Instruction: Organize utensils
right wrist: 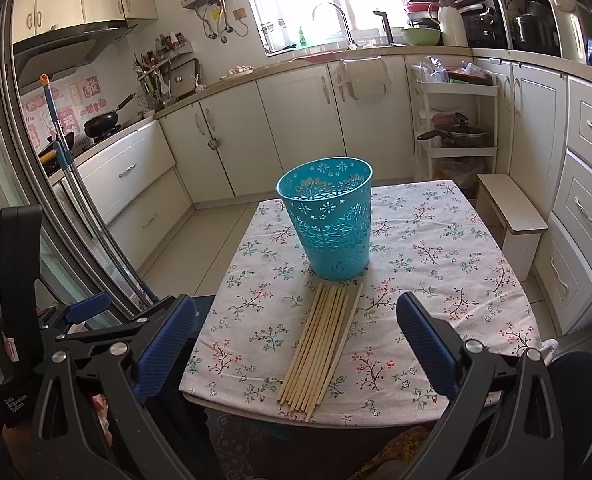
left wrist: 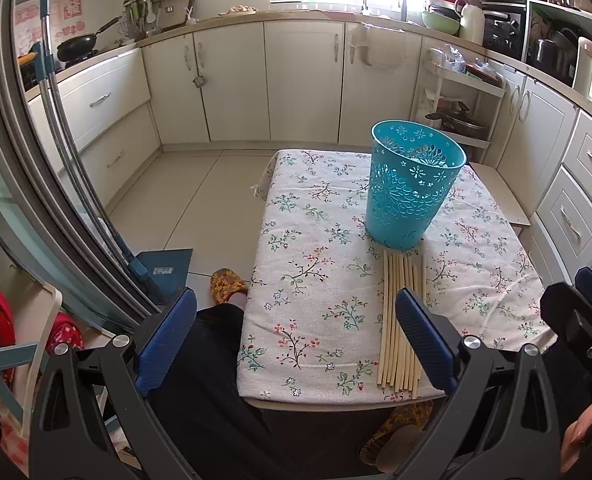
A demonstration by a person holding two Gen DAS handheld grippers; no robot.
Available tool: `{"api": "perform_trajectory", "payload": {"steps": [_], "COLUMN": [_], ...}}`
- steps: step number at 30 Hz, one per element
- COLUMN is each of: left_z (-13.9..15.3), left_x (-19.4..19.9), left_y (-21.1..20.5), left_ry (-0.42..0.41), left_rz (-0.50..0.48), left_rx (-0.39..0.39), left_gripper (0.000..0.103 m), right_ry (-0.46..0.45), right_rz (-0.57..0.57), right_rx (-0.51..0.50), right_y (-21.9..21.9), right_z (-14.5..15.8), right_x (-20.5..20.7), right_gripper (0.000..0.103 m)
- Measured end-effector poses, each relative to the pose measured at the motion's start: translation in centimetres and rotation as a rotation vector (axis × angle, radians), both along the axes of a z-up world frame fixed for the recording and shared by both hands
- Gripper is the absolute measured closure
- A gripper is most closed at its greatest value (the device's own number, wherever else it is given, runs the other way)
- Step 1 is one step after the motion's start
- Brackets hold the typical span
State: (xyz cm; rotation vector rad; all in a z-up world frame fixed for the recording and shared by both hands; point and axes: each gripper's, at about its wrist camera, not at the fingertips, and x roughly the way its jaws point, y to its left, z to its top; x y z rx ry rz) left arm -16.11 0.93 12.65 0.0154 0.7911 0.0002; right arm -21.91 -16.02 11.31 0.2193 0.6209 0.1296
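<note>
Left tool (left wrist: pixel 296 336) is spread wide, nothing between its blue pads (left wrist: pixel 424 336), hanging low at the near edge of the bench (left wrist: pixel 296 240). Its right pad sits over the near end of the chopsticks (left wrist: pixel 400 320) in this view, though I can't tell whether it touches them. Right tool (right wrist: pixel 296 340) is wide too, empty, pads (right wrist: pixel 424 340) either side of the near edge, the chopsticks lying between them in the frame.

The chopsticks lie in a flat bundle on the floral cloth (right wrist: pixel 436 248), side by side, far tips close to the foot of the cup (right wrist: pixel 332 220). That teal, lace-cut cup stands upright in the middle of the bench; inside it looks empty from what shows through the rim.

From the right camera, the left tool (right wrist: pixel 83 308) shows off the bench's left side. From the left camera, the right tool (left wrist: pixel 584 300) peeks in at the right edge.

Beyond the bench: a small stool (right wrist: pixel 512 216), white cabinets (right wrist: pixel 296 120), and a wok (right wrist: pixel 99 124) on the stove.
</note>
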Motion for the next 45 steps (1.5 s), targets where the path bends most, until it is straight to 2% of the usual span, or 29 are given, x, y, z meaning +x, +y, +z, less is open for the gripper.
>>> {"api": "perform_trajectory", "payload": {"steps": [24, 45], "left_z": [-0.5, -3.1], "left_x": [0.8, 4.2], "left_y": [-0.3, -1.0], "left_ry": [0.024, 0.097], "left_rz": [-0.001, -0.007], "left_rx": [0.001, 0.011], "left_gripper": [0.007, 0.007], "right_ry": [0.026, 0.126], "right_rz": [-0.006, -0.061], "right_rx": [-0.001, -0.002], "right_y": [-0.1, -1.8], "right_z": [-0.8, -4.2], "right_x": [0.8, 4.6], "right_gripper": [0.006, 0.006]}}
